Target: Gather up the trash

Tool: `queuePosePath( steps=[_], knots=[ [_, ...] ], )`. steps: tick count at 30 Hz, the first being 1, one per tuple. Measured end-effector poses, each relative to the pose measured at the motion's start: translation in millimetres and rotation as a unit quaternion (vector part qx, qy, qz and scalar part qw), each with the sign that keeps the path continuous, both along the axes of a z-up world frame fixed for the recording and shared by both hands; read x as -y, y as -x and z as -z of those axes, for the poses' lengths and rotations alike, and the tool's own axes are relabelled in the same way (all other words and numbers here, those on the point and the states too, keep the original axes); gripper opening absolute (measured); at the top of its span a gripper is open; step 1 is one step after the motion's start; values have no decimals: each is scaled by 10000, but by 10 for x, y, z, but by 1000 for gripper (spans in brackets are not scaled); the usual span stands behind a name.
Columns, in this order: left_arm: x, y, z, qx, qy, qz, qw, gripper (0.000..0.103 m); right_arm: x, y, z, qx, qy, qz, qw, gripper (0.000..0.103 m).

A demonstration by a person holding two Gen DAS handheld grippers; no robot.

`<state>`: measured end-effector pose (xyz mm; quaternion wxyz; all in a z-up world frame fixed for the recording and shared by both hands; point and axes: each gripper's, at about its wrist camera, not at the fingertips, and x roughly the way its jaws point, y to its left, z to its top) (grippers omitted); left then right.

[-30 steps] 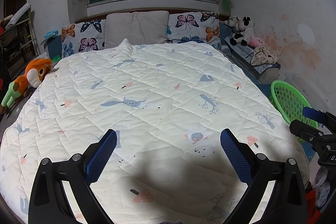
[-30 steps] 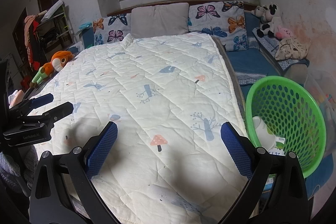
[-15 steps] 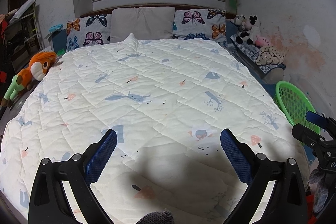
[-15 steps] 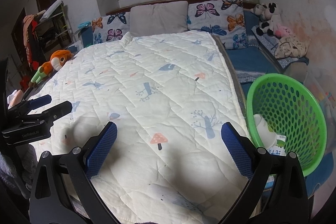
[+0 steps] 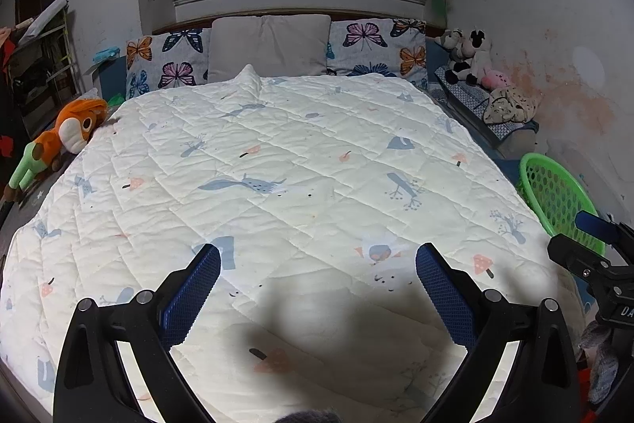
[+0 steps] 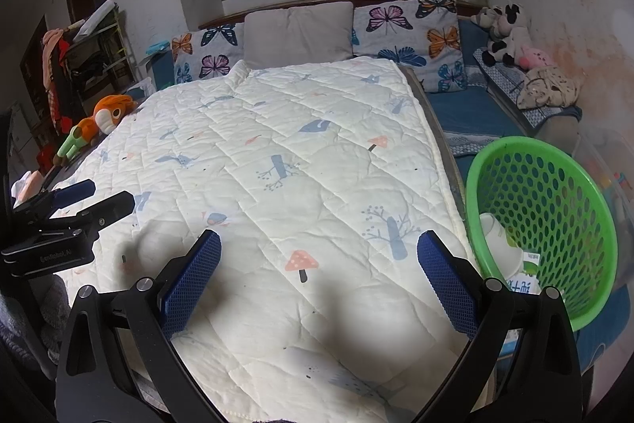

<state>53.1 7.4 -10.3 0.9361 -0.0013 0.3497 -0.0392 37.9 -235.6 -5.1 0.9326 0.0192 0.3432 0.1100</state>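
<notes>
Both claws hang over the foot of the bed, each with its blue pads spread wide and nothing between them. The left claw (image 5: pixel 317 286) faces up the middle of the quilt (image 5: pixel 285 161); the right claw (image 6: pixel 319 274) sits nearer the bed's right edge, angled so that the green basket (image 6: pixel 594 224) fills its right side. That basket stands on the floor just beside the bed, within easy reach of the right claw, which is probably why it was put there as the drop point. Inside it lie a white cup (image 6: pixel 500 244) and some printed packaging (image 6: pixel 525 276) (the trash, as far as I can judge), so at least part of the collecting looks done.

The quilt itself shows only its printed mushrooms and trees; I can see no loose litter on it. A plush orange toy (image 5: pixel 69 133) lies at the bed's left side, and more soft toys (image 5: pixel 471 60) sit on a ledge by the right wall, none of it obviously rubbish. The claws' wide stance suits a search for whatever remains.
</notes>
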Motion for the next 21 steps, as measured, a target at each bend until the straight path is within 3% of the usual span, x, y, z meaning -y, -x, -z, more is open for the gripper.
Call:
queuePosePath(
  steps=[21],
  knots=[
    [-33, -5, 14, -79, -53, -110, 9999, 96, -58, 4, 32, -43, -23, -21, 10000, 99]
  ],
)
